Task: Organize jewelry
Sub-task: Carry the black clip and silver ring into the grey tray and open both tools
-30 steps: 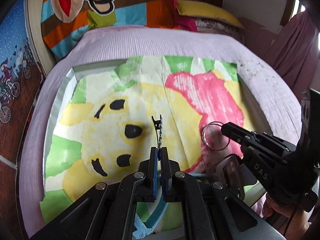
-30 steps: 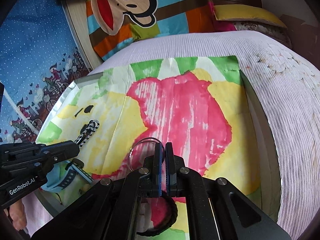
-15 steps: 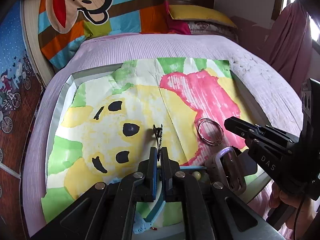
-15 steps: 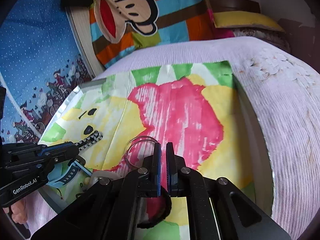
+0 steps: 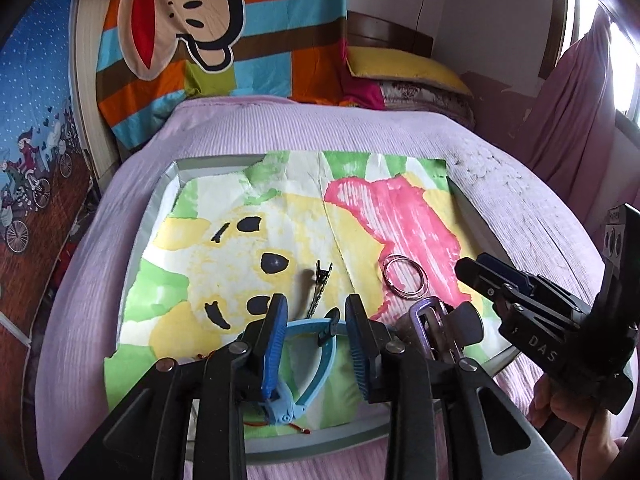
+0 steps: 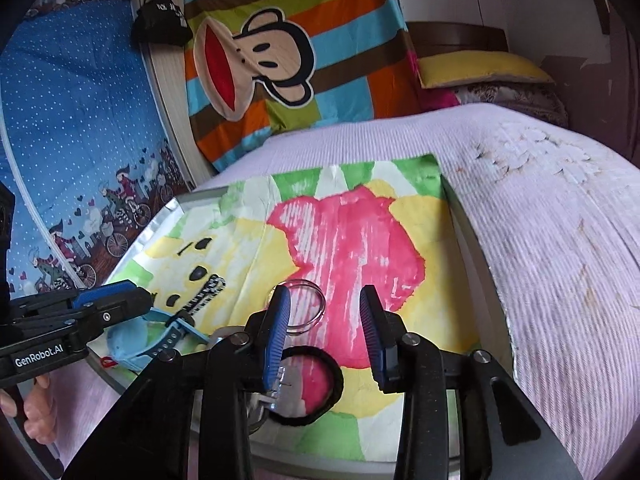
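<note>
1. Fingers first: the left gripper (image 5: 316, 320) stands with its blue-padded fingers spread and nothing between them; the right gripper (image 6: 325, 316) is likewise spread wide and empty.
2. Directly under and between the left fingers lies a light-blue plastic watch strap (image 5: 310, 364) with a dark buckle, resting on the painted paper sheet (image 5: 248, 256) that lines the grey tray (image 5: 154, 208).
3. Just right of the left fingers sits a purple metal carabiner-like clip (image 5: 430, 320), partly hidden; I cannot tell its exact shape.
4. Below the right fingers, near the tray's front edge, lies a round black fabric hair tie (image 6: 308, 384).
5. Just beyond the left fingertips lies a thin dark metal hair clip (image 5: 320, 288), flat on the paper, touching neither finger.
6. Slightly beyond the right gripper's left finger lies a pair of thin silver metal bangles (image 6: 304, 308), flat on the pink patch, also free.
7. Judgement: both pieces appear set down in a row, so this looks like the release stage of the arranging.
8. The next move probably calls for drawing each gripper back and lowering over the strap or hair tie, fingers straddling it before closing.
9. Farthest off, the lilac ribbed bedspread (image 5: 320, 132) carries the tray.
</note>
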`<state>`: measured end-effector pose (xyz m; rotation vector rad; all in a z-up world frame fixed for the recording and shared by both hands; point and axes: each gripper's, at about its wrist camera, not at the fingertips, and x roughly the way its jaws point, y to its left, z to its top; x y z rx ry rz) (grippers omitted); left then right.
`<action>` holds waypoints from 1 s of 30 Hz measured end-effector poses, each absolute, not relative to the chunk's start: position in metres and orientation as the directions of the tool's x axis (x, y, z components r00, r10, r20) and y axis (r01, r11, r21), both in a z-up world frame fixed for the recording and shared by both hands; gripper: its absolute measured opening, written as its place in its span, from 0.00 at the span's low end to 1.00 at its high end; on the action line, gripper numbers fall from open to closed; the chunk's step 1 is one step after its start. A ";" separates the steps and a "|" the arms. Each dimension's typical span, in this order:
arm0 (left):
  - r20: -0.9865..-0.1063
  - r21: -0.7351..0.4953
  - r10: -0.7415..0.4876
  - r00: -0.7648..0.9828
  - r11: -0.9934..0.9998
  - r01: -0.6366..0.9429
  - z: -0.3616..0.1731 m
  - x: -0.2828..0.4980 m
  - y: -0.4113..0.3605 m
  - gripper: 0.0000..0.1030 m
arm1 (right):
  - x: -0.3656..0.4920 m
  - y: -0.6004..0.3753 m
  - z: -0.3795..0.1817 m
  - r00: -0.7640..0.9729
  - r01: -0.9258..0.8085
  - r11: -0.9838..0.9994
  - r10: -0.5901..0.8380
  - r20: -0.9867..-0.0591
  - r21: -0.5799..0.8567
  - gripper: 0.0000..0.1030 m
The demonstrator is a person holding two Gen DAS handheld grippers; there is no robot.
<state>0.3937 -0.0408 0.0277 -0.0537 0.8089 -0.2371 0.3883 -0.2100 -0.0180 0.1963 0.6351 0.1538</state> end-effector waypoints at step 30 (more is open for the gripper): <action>-0.413 -0.132 -0.156 0.897 0.985 0.110 0.052 0.247 0.003 1.00 | 0.231 -0.208 0.036 0.935 -0.090 0.982 0.141 -0.326 0.165 0.98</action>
